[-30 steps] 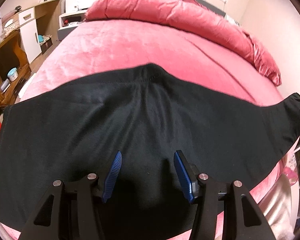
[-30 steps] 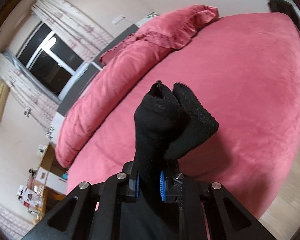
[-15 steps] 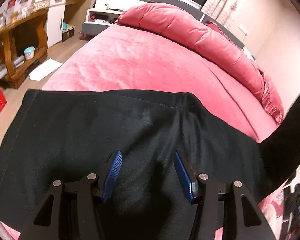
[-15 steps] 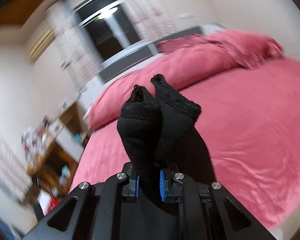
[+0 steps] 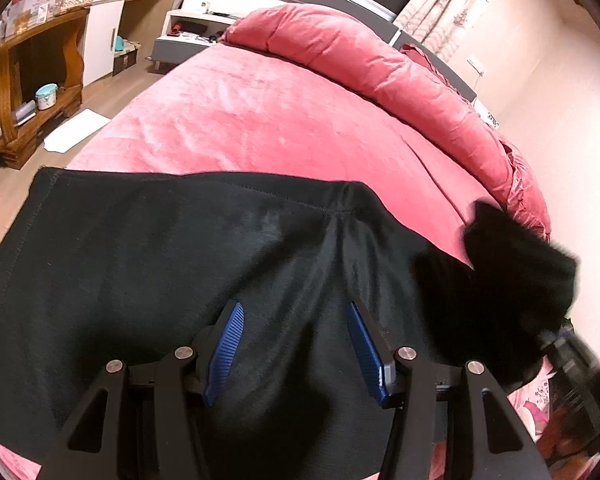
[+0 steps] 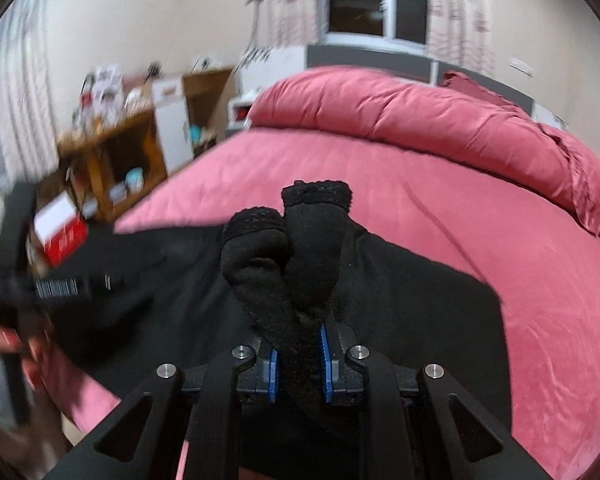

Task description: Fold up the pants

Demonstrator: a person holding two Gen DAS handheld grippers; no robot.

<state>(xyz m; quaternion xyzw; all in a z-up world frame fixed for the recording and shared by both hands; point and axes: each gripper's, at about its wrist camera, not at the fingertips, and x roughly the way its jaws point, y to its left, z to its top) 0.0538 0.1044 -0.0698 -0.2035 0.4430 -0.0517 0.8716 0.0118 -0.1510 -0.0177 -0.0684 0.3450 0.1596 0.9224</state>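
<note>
Black pants (image 5: 148, 264) lie spread on the pink bed (image 5: 260, 120); rolled duvet (image 5: 380, 76) and wooden shelf (image 5: 32, 68) beyond. Left gripper (image 5: 296, 340) spread wide above the pants; right gripper (image 6: 299, 364) clamps a bunched pant end.

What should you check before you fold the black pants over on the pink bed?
1. Right gripper shut on the pants end: ok, black cloth bunches up between its fingers.
2. Left gripper free: ok, open, nothing between its fingers.
3. Black pants spread flat on the bed: ok, apart from one crease at the middle.
4. Pink bed bare beyond the pants: ok.
5. Both layers of the end held: cannot tell, the bunched cloth hides it.
</note>
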